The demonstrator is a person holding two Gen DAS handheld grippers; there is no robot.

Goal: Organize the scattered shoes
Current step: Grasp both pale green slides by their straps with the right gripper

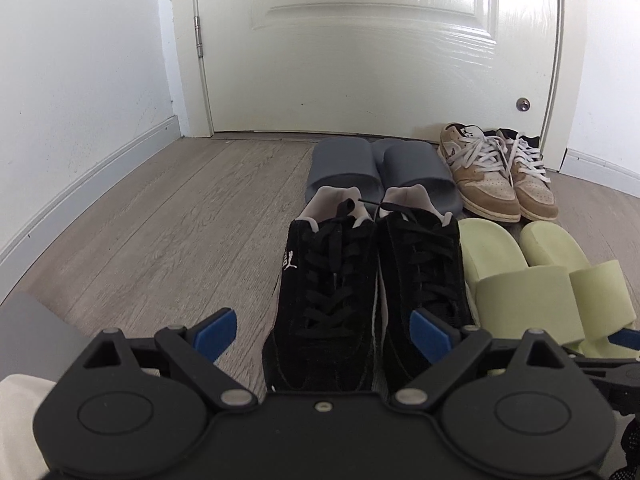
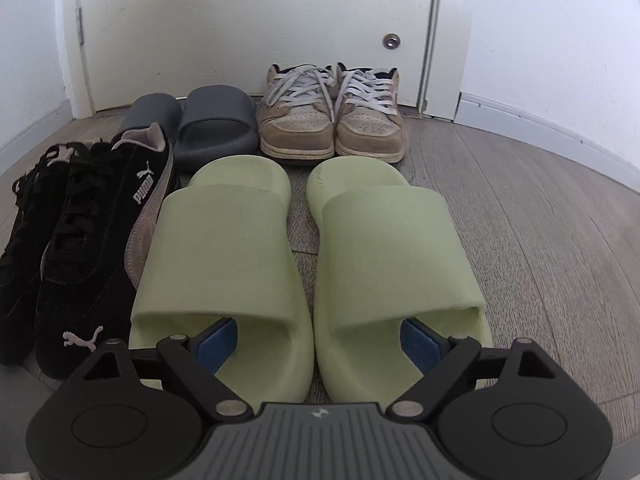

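The left gripper (image 1: 324,330) points steeply down, its blue fingers (image 1: 214,330) spread wide on either side of the near black sneaker (image 1: 328,288), clear of it, gripping nothing. Its mate, the second black sneaker (image 1: 424,268), lies just beside. The right gripper (image 2: 320,340) tilts down likewise, fingers (image 2: 218,340) wide apart, one tip reaching into each of the two pale green slides (image 2: 304,248), which stand side by side on the wood floor (image 2: 540,220). Beyond them sit the grey slides (image 2: 200,124) and the tan sneakers (image 2: 332,120), paired in a row before the white door (image 2: 260,12).
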